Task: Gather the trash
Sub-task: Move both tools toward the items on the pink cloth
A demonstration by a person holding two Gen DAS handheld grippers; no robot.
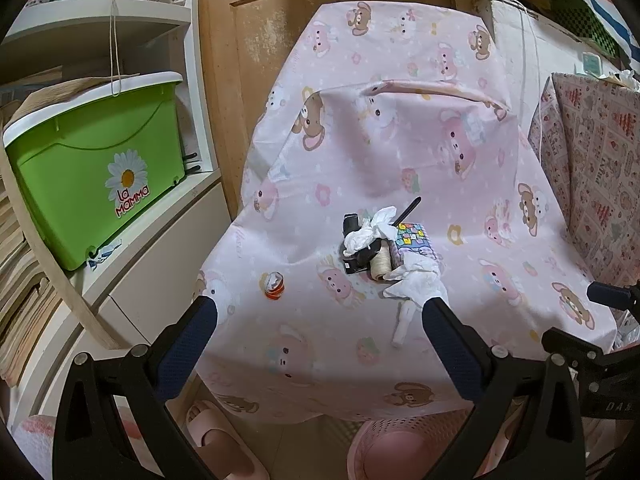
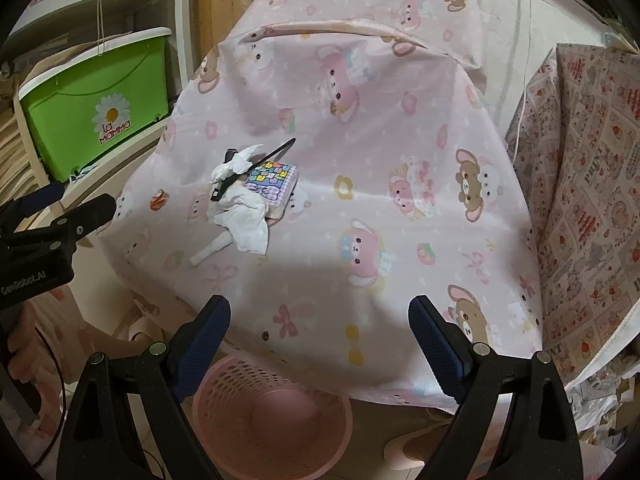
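Note:
On the pink cartoon-print cloth (image 1: pixel 400 152) lies a small pile. A crumpled white tissue (image 1: pixel 418 282) lies at its near side, with a second tissue (image 1: pixel 370 230) on top of a black item (image 1: pixel 354 258). A rolled white paper (image 1: pixel 404 326) lies in front and a small red-orange wrapper (image 1: pixel 274 286) to the left. My left gripper (image 1: pixel 320 310) is open, just short of the pile, its right finger beside the near tissue. My right gripper (image 2: pixel 320 312) is open and empty over the cloth's front edge, above a pink basket (image 2: pixel 272 412). The tissue (image 2: pixel 246 226) lies up-left of it.
A patterned notebook (image 1: pixel 410 242), a cream thread spool (image 1: pixel 380 262) and a black pen (image 1: pixel 408 210) lie in the pile. A green La Mamma box (image 1: pixel 96 168) sits on white shelves at left. A wooden door (image 1: pixel 260 32) stands behind. A print-covered piece (image 2: pixel 592 184) stands at right.

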